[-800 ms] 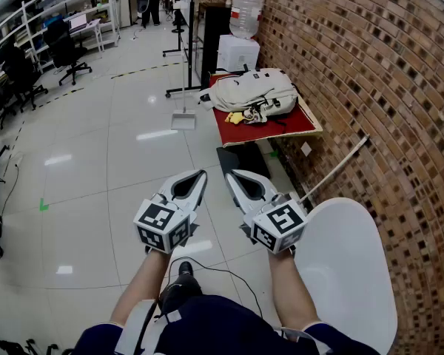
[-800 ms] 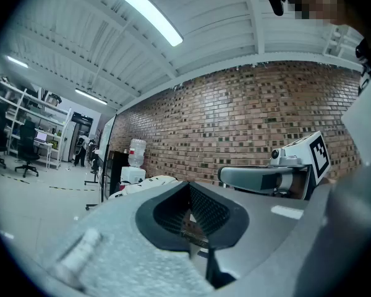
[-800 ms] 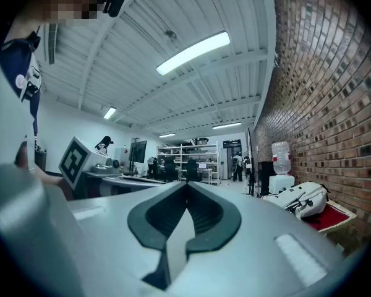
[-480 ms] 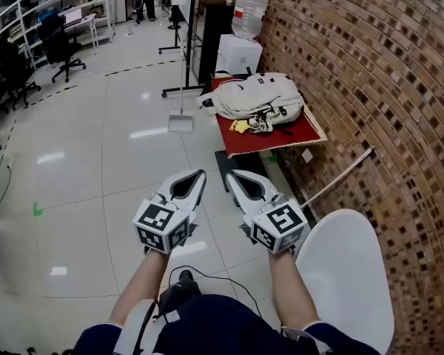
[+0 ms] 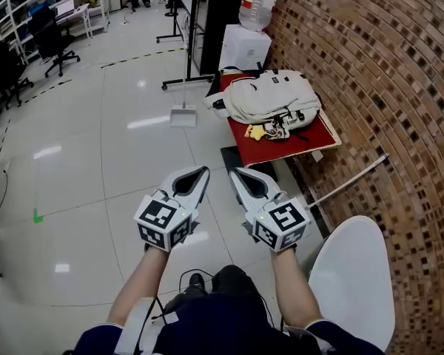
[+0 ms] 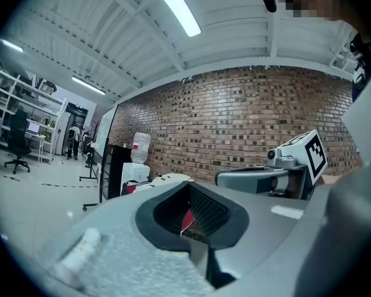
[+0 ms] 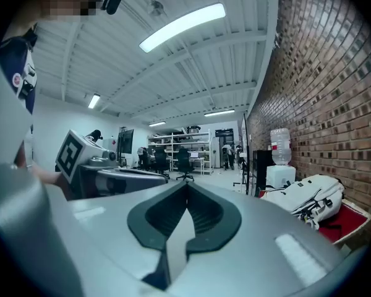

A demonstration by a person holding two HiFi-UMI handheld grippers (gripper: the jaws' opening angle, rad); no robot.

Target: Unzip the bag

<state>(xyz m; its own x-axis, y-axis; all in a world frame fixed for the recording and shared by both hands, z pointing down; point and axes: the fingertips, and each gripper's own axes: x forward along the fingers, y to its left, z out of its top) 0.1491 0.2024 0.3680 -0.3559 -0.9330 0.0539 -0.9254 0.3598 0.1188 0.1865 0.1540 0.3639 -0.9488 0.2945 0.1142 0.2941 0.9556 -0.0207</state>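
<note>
The head view looks steeply down from behind the left gripper (image 5: 201, 171) and right gripper (image 5: 235, 173). Each gripper view faces forward along its jaws; all share the backpack (image 5: 272, 98) ahead.

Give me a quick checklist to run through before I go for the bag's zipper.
1. Bag in sight: ok. The bag lies on the red table.
2. Bag within reach: not ok. Both tools hang over the floor, well short of the table.
3. Left tool free: ok. Its jaws are together with nothing between them.
4. Right tool free: ok. Its jaws are together and it is empty.
5. Jaws ready to grip: not ok. Both tools are shut.
6. Zipper pull found: cannot tell. It is too small to make out from here.
</note>
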